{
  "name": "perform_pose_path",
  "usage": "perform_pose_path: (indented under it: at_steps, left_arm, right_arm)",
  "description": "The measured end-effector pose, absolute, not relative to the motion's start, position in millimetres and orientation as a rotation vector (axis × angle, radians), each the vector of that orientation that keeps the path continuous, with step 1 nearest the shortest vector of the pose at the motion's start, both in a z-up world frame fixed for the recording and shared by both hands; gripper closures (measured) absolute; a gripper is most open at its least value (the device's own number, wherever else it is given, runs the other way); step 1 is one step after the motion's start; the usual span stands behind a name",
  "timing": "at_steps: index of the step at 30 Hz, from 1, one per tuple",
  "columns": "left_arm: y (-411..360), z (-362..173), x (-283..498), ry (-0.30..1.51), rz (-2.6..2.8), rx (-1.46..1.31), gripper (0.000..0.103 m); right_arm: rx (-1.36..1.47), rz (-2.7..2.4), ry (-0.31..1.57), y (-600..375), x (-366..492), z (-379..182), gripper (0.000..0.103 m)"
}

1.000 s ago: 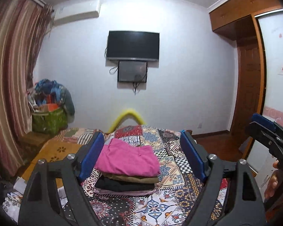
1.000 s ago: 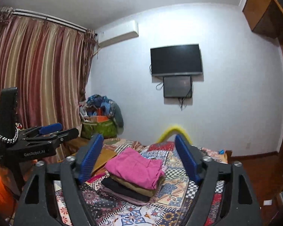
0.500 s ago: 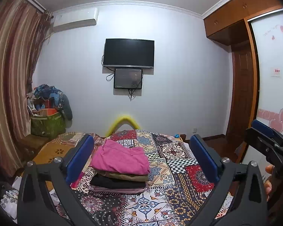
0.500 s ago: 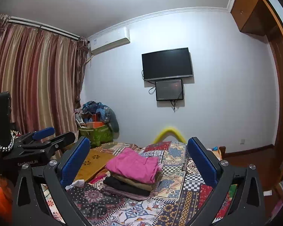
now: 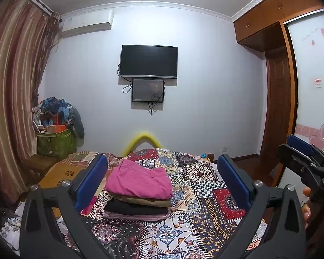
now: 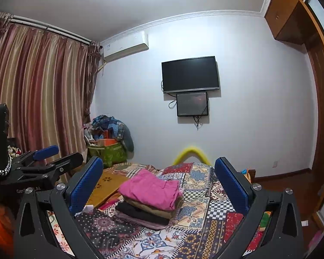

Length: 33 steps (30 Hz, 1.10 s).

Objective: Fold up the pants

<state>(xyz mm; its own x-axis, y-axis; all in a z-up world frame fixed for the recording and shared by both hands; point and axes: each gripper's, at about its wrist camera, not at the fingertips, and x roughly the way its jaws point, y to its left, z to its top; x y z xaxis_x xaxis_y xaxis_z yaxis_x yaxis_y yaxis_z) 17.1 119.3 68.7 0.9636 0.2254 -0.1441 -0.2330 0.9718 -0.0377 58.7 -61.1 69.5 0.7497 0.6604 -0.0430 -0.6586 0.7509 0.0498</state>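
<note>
Looks close to finished: on the bed (image 5: 205, 194) with its patchwork cover, lower middle of the frame, a neat stack of folded clothes (image 5: 138, 196), pink pants (image 5: 138, 181) on top, squared up; no loose garment left in sight to fold. Left tongs (image 5: 162, 183) spread wide apart, nothing between them; right tongs (image 6: 158, 185) likewise wide and empty, both well short of the stack. Near edge of bed cut off by the tongs' frames; lower layers of stack too thin to name; bag of clutter (image 5: 56, 138) at left hard to make out.
</note>
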Motion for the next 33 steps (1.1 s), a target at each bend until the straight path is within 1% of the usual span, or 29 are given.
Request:
perform_pose_path:
  at_steps: [33]
  left_arm:
    - [113.8,59.3,25.3,0.162,0.228,-0.026,0.000]
  right_arm:
    - [0.041,0.711,0.078,-66.7,56.8,71.3,0.000]
